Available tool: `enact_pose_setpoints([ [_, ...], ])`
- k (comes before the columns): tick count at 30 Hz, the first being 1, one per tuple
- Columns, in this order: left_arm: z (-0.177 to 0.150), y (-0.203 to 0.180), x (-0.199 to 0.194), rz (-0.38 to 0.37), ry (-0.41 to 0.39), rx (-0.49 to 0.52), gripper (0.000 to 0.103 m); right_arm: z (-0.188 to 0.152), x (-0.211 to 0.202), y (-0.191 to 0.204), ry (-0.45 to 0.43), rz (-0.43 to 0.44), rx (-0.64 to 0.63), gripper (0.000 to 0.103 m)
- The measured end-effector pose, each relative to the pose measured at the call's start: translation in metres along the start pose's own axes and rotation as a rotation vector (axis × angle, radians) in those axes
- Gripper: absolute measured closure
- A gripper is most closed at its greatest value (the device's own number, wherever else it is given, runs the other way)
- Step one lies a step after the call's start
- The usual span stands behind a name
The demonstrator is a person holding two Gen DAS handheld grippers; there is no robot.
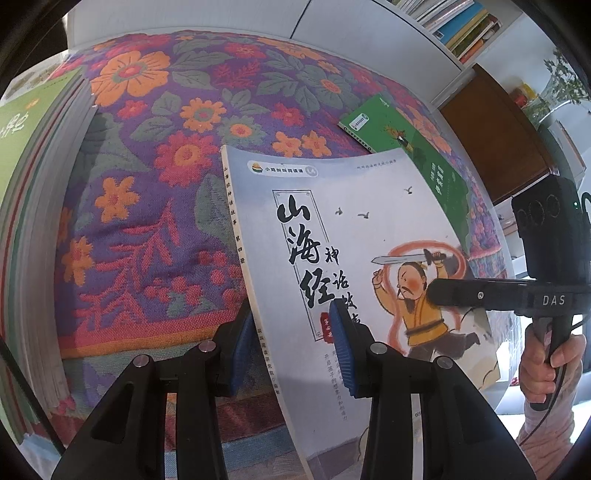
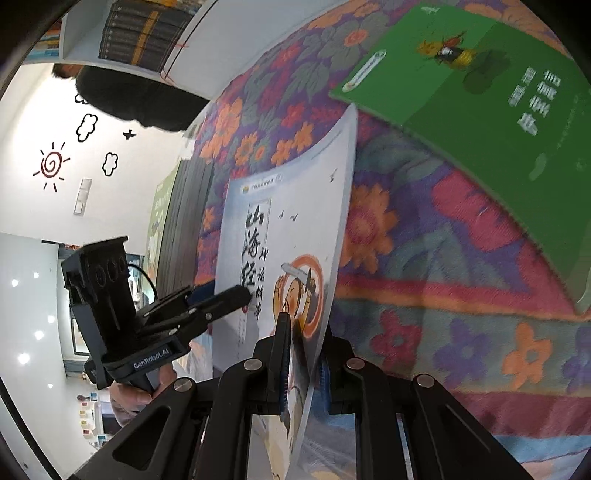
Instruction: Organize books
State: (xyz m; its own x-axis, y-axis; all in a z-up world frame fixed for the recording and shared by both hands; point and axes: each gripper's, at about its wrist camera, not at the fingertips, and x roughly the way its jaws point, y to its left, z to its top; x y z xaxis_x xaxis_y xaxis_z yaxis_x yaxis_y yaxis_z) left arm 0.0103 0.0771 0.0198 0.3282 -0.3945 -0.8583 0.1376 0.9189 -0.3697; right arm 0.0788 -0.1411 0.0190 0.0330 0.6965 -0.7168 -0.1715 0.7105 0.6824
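Note:
A thin pale book [image 1: 351,229] with black brush lettering and a cartoon swordsman on its cover is held up off the floral cloth [image 1: 166,166]. My left gripper [image 1: 291,325] is shut on its spine edge, one blue pad behind and one on the cover. My right gripper [image 2: 304,365] is shut on the opposite long edge of the same book [image 2: 280,236]. In the left wrist view the right gripper [image 1: 461,291] reaches in from the right, a hand on its handle. A green book [image 1: 406,147] [image 2: 480,129] lies flat on the cloth beyond.
A tall stack of books [image 1: 33,221] [image 2: 184,221] with a green top cover stands at the cloth's left side. White shelves hold more books [image 1: 461,26] [image 2: 147,33]. A brown wooden cabinet [image 1: 495,136] sits past the cloth's right edge.

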Motion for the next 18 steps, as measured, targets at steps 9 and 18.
enact_pose_setpoints([
  [9,0.001,0.003,-0.002,-0.063,0.002,-0.032,0.067,-0.001,-0.003,0.011,-0.002,-0.018,-0.029,0.090],
  [18,0.004,-0.006,-0.013,-0.091,-0.026,-0.015,0.067,-0.009,-0.016,0.031,-0.027,-0.043,-0.097,0.089],
])
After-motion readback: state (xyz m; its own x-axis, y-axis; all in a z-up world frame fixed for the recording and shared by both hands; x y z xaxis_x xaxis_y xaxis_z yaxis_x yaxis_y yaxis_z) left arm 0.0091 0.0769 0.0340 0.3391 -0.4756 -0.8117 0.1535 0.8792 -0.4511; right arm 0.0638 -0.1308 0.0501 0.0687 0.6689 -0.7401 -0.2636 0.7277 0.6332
